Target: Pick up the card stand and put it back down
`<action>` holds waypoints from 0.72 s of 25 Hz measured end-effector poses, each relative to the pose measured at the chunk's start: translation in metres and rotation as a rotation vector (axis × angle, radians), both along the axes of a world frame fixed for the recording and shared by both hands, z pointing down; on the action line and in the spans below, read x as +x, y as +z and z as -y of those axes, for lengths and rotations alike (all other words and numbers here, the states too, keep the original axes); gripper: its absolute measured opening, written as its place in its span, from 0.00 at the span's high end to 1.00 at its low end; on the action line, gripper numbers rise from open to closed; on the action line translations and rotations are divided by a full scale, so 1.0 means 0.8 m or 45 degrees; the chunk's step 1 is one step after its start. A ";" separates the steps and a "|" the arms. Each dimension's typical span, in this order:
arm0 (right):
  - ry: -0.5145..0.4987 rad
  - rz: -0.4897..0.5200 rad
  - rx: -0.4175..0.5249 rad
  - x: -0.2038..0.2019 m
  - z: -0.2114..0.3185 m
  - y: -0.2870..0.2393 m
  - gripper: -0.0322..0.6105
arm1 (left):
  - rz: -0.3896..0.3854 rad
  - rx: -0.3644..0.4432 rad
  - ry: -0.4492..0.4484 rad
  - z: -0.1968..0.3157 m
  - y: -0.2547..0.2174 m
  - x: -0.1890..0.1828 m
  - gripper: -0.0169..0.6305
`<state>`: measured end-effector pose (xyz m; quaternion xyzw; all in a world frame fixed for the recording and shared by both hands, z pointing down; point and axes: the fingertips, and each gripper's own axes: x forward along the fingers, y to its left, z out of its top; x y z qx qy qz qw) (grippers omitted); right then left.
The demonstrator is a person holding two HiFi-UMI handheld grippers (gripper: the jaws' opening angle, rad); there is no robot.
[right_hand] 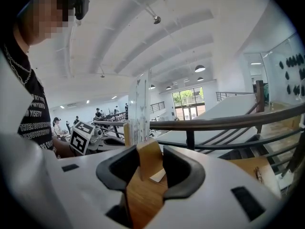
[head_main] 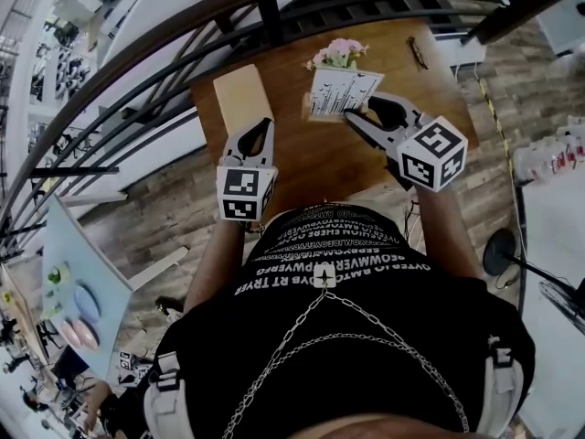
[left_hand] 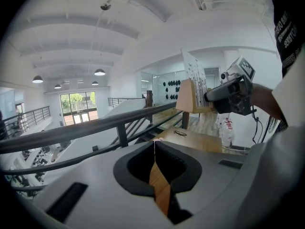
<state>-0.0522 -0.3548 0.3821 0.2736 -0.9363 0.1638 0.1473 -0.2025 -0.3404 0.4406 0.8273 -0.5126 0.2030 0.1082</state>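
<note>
Head view: one card stand (head_main: 340, 91) over the far part of the single wooden table (head_main: 302, 167), the right gripper (head_main: 358, 115) reaching it from the right. The left gripper (head_main: 260, 135) waits well apart, nearer the person.

Left gripper view: this gripper (left_hand: 154, 144) is pressed closed and empty. The stand (left_hand: 192, 92) hangs clear above the tabletop, card upright.

Right gripper view: this gripper (right_hand: 148, 165) clamps the stand's wooden base (right_hand: 148, 154), the card edge-on above. Setting it back looks like a straight lowering.
</note>
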 end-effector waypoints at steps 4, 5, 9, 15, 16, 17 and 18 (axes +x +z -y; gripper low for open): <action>-0.018 0.007 0.006 -0.002 -0.003 -0.006 0.69 | -0.005 0.003 0.004 0.003 0.000 0.004 0.93; -0.020 0.008 0.009 -0.003 -0.004 -0.008 0.69 | -0.006 0.003 0.007 0.002 0.001 0.004 0.93; -0.030 0.034 0.007 -0.009 -0.008 -0.018 0.69 | -0.014 0.001 0.012 0.000 0.001 0.001 0.93; -0.042 0.021 0.017 -0.009 -0.008 -0.021 0.69 | -0.029 -0.006 0.004 0.001 0.003 0.001 0.93; -0.046 0.016 0.017 -0.009 -0.007 -0.019 0.69 | -0.031 -0.009 0.002 0.001 0.004 0.001 0.93; -0.054 0.013 0.020 -0.010 -0.008 -0.018 0.69 | -0.035 -0.011 -0.001 0.001 0.005 0.000 0.93; -0.066 0.016 0.026 -0.012 -0.008 -0.017 0.69 | -0.041 -0.014 -0.003 0.001 0.005 0.000 0.93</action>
